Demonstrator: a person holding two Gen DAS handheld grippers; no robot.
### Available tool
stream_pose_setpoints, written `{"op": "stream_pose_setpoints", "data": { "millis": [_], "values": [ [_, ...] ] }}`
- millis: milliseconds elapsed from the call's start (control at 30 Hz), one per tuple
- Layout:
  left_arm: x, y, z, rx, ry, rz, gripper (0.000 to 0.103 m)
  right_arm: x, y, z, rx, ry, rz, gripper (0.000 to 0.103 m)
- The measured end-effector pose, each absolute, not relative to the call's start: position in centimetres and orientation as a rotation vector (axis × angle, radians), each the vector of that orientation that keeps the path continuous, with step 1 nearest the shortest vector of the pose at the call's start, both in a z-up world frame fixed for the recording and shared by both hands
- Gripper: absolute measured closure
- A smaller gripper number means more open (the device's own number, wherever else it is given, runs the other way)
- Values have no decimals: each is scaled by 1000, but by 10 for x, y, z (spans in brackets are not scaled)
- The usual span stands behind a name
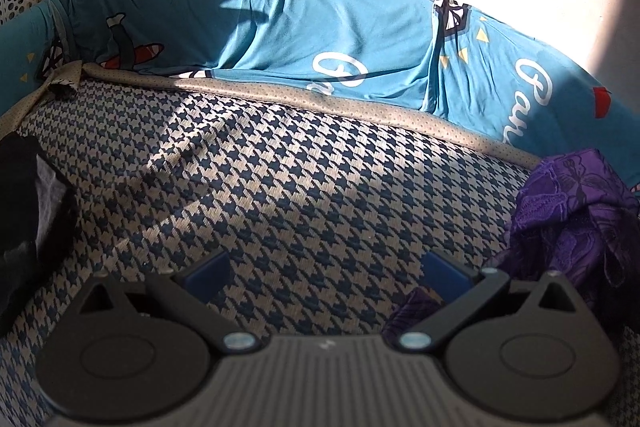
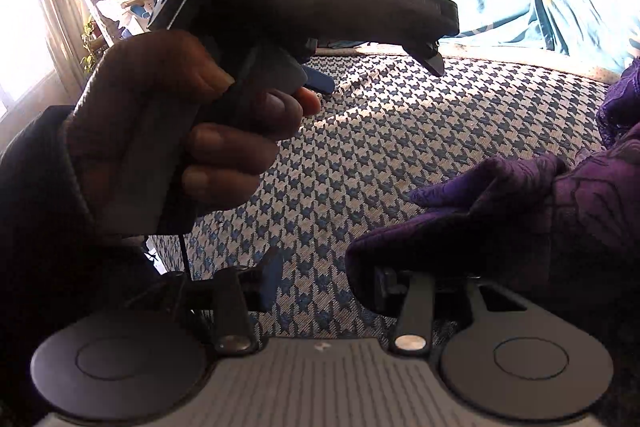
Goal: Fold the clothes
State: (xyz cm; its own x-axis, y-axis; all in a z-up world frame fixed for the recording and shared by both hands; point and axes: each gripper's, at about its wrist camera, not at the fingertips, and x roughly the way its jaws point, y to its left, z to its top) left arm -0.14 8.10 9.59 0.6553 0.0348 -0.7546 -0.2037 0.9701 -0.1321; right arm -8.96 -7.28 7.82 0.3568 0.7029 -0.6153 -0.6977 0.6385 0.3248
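Purple lace garment bunched ahead-right of left gripper, spread wide, empty. Draped over one finger of right gripper, likewise parted, gripping nothing. Could slide off onto houndstooth cover: unclamped.

White cursive lettering on the teal sheet is cut off, reading only "Pa…".

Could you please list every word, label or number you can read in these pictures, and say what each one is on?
"Pay", cut off by a fold: white script on the teal printed sheet, right side.
A second white script word, half hidden behind the dotted edging: unreadable.
Embossed letters on the left gripper's dark body, right wrist view: too blurred to read.
Nothing else.
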Motion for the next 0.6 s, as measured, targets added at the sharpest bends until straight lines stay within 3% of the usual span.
{"op": "stream_pose_setpoints", "data": {
  "millis": [233,367,600],
  "values": [
    [2,78,91,-222,865,128,0,-94,-96,106,-4,713,880,54],
    [3,72,89,-220,869,116,0,-109,-116,128,23,627,894,33],
    [4,52,78,-198,900,66,0,-100,-153,150,-6,519,686,23]
  ]
}}
